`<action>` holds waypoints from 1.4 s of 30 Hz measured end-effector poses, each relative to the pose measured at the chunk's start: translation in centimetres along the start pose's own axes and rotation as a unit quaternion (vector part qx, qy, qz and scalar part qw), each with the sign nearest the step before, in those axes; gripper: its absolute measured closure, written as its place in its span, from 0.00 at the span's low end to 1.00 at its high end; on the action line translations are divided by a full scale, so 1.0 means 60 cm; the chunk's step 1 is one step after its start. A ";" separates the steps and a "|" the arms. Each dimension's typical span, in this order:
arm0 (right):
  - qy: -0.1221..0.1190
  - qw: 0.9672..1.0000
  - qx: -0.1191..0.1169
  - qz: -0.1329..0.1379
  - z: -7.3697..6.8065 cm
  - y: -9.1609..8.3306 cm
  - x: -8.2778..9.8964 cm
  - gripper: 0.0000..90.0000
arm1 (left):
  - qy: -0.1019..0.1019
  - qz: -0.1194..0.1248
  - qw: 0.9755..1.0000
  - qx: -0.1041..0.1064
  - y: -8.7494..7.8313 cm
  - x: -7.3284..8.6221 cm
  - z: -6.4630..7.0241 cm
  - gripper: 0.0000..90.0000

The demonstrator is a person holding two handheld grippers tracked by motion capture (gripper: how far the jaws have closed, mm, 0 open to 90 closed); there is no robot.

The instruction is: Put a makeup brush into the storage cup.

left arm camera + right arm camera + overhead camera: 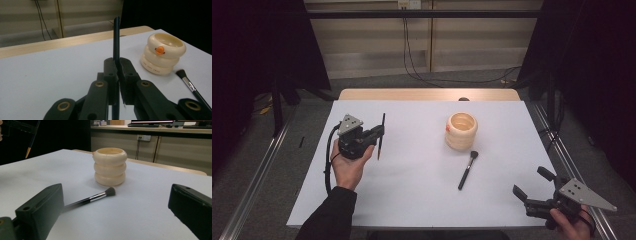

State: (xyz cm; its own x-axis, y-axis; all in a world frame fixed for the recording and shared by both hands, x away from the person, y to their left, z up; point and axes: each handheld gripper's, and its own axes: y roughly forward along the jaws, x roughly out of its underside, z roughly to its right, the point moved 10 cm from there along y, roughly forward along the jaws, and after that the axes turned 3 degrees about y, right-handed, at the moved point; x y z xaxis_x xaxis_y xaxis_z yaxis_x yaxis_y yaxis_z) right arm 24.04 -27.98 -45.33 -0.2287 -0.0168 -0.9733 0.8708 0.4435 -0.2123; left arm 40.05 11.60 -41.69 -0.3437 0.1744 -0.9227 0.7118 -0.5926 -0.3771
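Table: white top (pixel 412 190), grey floor around it.
Left gripper (pixel 380 133): jaws pressed on a dark pencil (pixel 381 136), lifted above the table's left part.
Right gripper (pixel 532 186): jaws spread, empty, near corner.
Cream ringed cup (pixel 461 130): upright, centre-right.
Makeup brush (pixel 467 170): lying flat just before the cup.

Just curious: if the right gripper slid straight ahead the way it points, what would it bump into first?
Probably the brush: it lies on the table between the open right gripper and the cream holder behind it. Depth is hard to judge.
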 end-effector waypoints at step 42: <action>0.000 0.999 -0.042 -0.001 -0.015 0.005 -0.003 0.07 | -0.001 0.042 0.994 0.100 -0.047 0.010 0.131 0.94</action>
State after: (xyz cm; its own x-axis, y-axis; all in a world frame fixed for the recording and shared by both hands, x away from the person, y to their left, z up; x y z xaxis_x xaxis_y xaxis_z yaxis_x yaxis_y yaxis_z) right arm 23.94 -27.02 -45.15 -0.2298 -0.0172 -0.9731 0.8308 0.5173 -0.2053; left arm 33.02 7.22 -40.57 -0.2888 0.1160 -0.9503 0.6026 -0.7493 -0.2746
